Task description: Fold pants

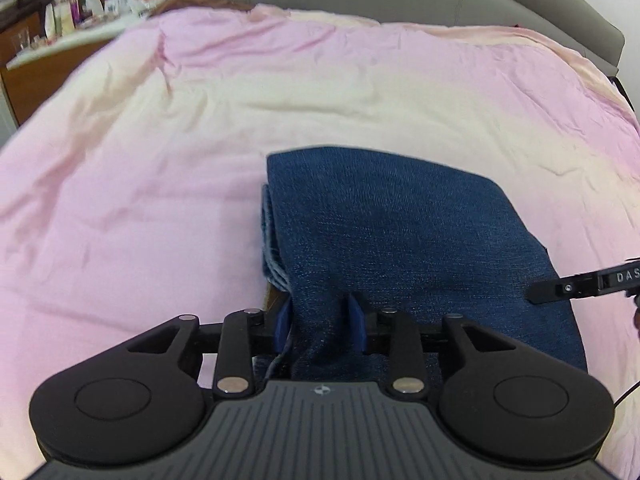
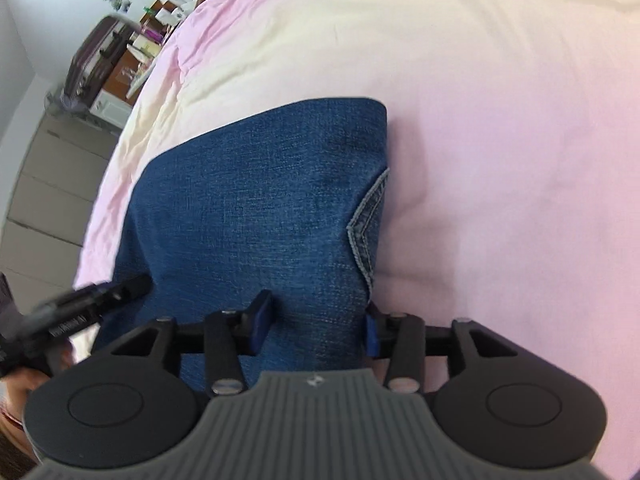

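On the left, a cluttered sideboard (image 1: 60, 20) is seen beyond the pink bedsheet (image 1: 140, 180), on which the folded pants (image 1: 400, 232) are laid near its front edge. The left gripper (image 1: 320, 320) is set at the pants' near left corner, its jaws parted part-way with a ridge of denim between the blue pads (image 1: 356, 320), though a firm pinch cannot be told. The right gripper (image 2: 316, 320) is placed at the near right corner beside a stitched pocket (image 2: 364, 224), its jaws wider, denim lying loosely between them.
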